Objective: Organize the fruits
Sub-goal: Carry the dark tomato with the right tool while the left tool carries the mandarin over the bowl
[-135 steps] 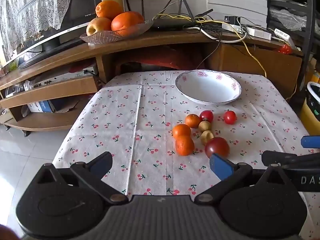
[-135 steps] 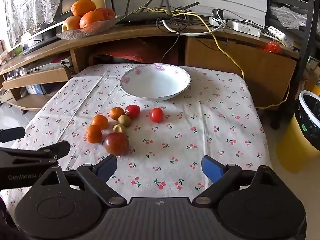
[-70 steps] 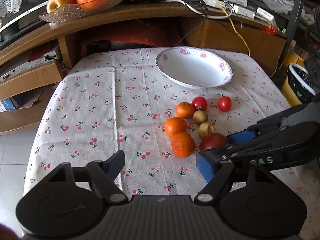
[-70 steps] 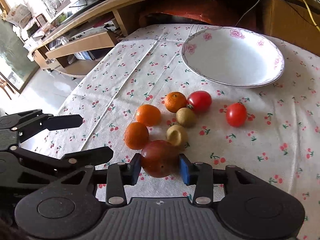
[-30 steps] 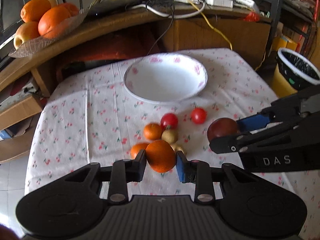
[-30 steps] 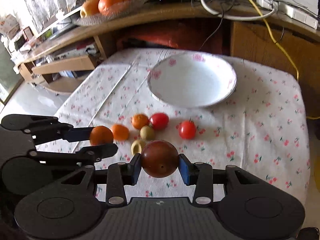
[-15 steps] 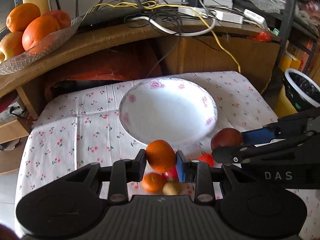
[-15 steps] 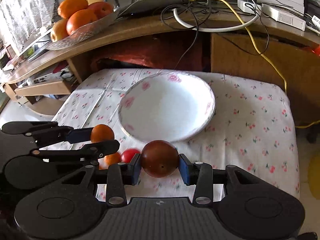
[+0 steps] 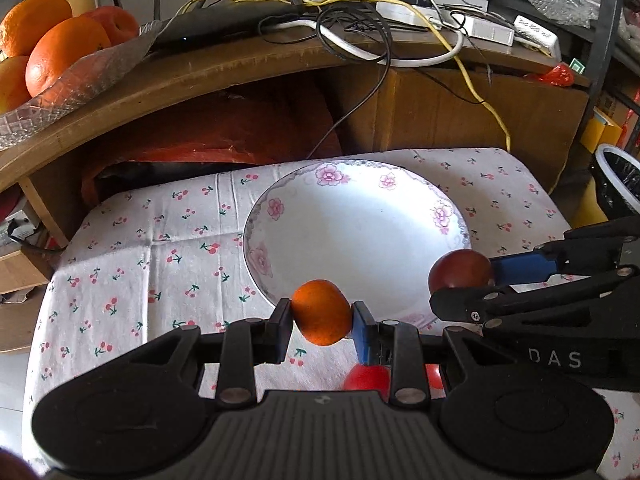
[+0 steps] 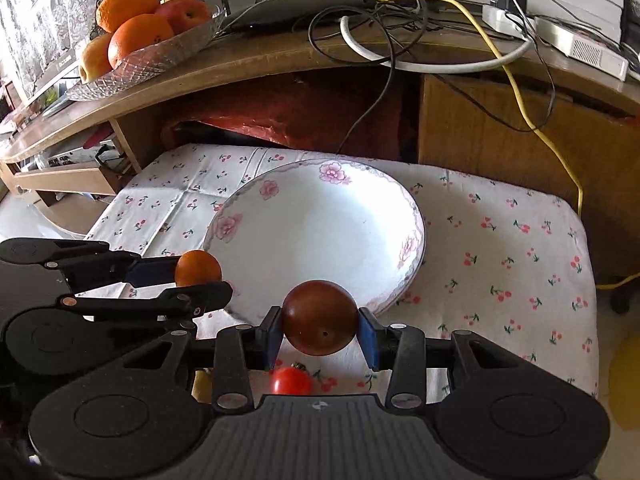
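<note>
Fruit is held in both tools: the left gripper [image 9: 322,314] is closed on a small, round orange mandarin [image 9: 321,311] with a dimpled skin, pinched between a black pad and a blue pad. The right gripper [image 10: 319,333] is clamped on a larger, smooth, glossy dark red tomato [image 10: 319,317], held between two blue pads. Both fruits hang in the air at the near edge of a bowl [image 10: 256,208], the mandarin at its near left rim and the tomato at its near right rim; neither touches it.

The bowl is wide, shallow and round, glazed white china with pink flowers and a thin grey scroll around its rim. Its inside is bare. It sits toward the far side of a small table covered with a white cloth [image 10: 500,240] printed with little red cherries and marked by fold creases.

Just below the right gripper, on the near part of the cloth, lies a small bright red cherry tomato [image 10: 291,380] with a green stem. In the left view another red fruit [image 9: 366,376] shows partly behind the gripper's frame.

Beyond the table runs a curved wooden shelf [image 9: 224,68]. On its left end stands a cut-glass dish [image 10: 152,60] piled with large oranges and apples. To the right lies a tangle of black, white and yellow cables [image 10: 400,12].
</note>
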Tool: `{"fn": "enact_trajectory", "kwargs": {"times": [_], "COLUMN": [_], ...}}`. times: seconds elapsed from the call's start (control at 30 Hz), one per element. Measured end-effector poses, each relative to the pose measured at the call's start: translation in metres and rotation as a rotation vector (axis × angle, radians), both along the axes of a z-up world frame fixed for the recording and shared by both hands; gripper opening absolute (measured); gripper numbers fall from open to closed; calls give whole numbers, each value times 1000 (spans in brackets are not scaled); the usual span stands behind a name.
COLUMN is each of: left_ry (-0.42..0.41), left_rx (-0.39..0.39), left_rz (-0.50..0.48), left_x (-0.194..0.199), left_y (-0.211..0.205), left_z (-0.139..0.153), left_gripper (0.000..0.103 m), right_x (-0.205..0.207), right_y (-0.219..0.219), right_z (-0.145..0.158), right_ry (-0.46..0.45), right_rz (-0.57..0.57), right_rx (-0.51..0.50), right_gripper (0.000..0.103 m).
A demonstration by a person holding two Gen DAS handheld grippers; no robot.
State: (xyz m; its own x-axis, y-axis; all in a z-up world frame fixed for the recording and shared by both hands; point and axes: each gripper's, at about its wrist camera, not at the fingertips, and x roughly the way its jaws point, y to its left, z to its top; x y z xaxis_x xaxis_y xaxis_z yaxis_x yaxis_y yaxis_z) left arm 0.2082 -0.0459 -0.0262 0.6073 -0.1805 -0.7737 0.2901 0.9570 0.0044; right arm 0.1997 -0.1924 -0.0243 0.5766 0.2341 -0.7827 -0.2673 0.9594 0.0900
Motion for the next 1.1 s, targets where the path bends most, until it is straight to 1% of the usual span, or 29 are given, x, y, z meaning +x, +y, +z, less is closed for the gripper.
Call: {"fn": "enact_trajectory", "kwargs": {"times": [0.13,0.3,0.4,0.6,1.1], "left_ry": [12,2,4,7,7], "left_rx": [-1,14,5,-1,6], "left_rz": [5,8,8,12,24], "left_x": [5,9,11,13,14], "left_y": [2,2,3,4,3], "left_z": [-6,-7,-8,-10,-10], "left_gripper": [39,39,39,39,41], "right_x": [5,11,14,16,18], "right_y": [1,2,1,1,0], "right_z": [-3,-6,-8,-10,-11], "right_ry": [-5,-9,-9,-9,-10], "right_rz": [15,19,20,18,8], "right_rx": [-9,-12,-9,-10,-4], "right_gripper": [35,35,35,38,39]}}
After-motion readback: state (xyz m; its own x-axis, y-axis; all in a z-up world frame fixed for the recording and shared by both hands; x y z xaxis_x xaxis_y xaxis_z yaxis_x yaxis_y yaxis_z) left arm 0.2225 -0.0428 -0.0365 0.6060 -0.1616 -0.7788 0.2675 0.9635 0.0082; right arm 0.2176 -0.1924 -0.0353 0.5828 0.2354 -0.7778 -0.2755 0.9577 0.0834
